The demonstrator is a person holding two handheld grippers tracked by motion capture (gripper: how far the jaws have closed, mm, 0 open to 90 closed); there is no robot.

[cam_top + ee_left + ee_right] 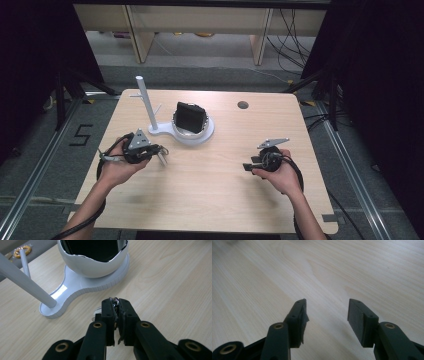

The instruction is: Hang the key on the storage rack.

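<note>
A white stand [202,137] sits at the table's back middle, with an upright post [145,102] and a bowl holding a black block [189,117]. In the left gripper view the bowl [95,268] and post [25,282] lie just ahead of the jaws. My left gripper [161,150] hovers in front of the stand's base, shut on a small silvery metal item [115,300] that pokes out between the fingertips and dangles below them [163,158]. My right gripper [246,166] is held low over bare wood at the front right. It is open [327,302] and holds nothing.
A round cable hole [243,105] is in the table's back right. Black frames and cables stand on the floor around the table, and wooden legs [260,37] stand behind it. A yellow ring [23,251] lies on the floor beyond the table's edge.
</note>
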